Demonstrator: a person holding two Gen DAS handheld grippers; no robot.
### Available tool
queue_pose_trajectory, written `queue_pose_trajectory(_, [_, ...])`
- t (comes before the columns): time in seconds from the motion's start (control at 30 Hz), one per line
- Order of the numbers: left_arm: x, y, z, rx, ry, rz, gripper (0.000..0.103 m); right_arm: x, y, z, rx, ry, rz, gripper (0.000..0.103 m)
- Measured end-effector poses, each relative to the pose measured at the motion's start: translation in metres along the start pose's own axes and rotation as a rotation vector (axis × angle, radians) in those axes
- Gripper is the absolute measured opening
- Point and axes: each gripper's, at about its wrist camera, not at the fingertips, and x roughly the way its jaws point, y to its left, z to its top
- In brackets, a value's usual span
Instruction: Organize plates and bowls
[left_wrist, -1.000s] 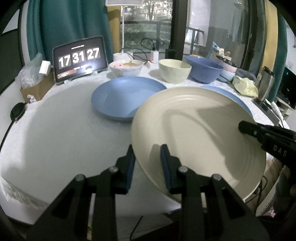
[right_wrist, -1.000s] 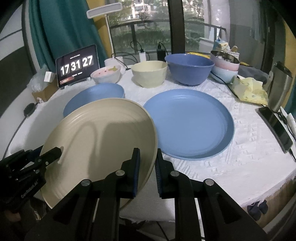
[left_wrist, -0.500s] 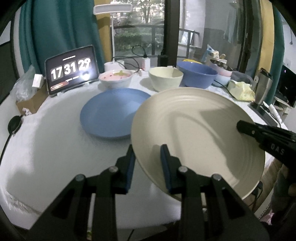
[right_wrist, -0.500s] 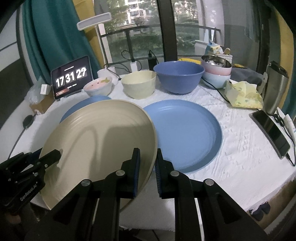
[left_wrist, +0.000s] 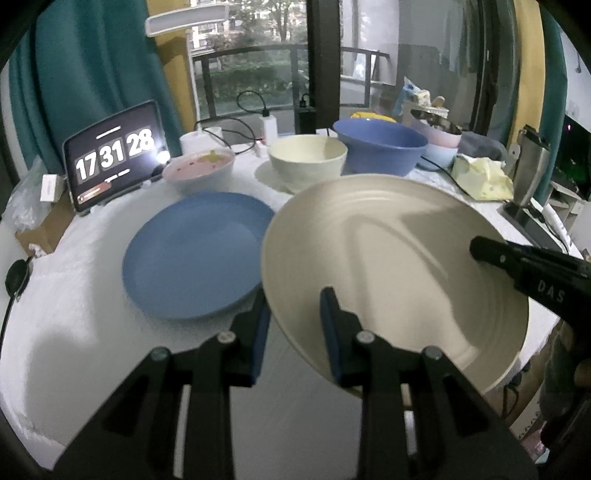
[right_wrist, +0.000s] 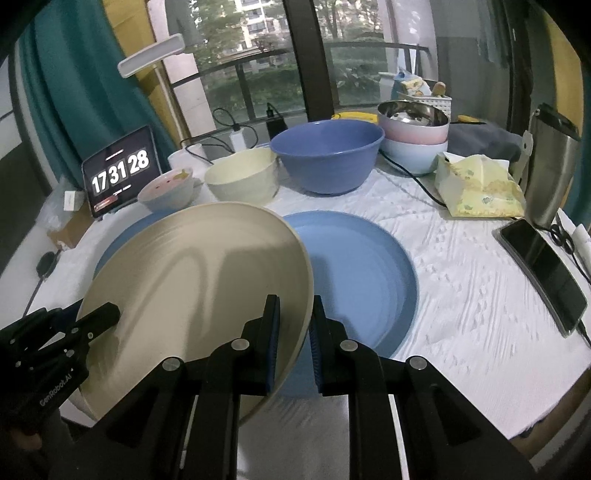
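A large cream plate hangs tilted over the table's near edge, held by both grippers. My left gripper is shut on the plate's left rim. My right gripper is shut on the cream plate at its right rim. The right gripper also reaches in from the right in the left wrist view. A blue plate lies on the white cloth to the left. A bigger blue plate lies partly under the cream one. At the back stand a pink bowl, a cream bowl and a blue bowl.
Stacked bowls stand at the back right, with a yellow tissue pack, a steel flask and a phone along the right edge. A tablet clock and cables are at the back left.
Both grippers have drawn back from the window with the cream plate between them, so the bowls and blue plates look farther off. Both grips are unchanged.
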Motion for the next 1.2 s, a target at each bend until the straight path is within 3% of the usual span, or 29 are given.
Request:
queue_pose_trajectory(0.73, [0.065, -0.049, 0.027, 0.046, 0.089, -0.024, 0.029, 0.044, -0.067, 0.017, 0.088, 0.052, -0.017, 0.017])
queue_pose_trajectory(1.2, [0.086, -0.059, 0.027, 0.059, 0.141, -0.043, 0.030, 0.052, -0.082, 0.018, 0.120, 0.069, -0.030, 0.018])
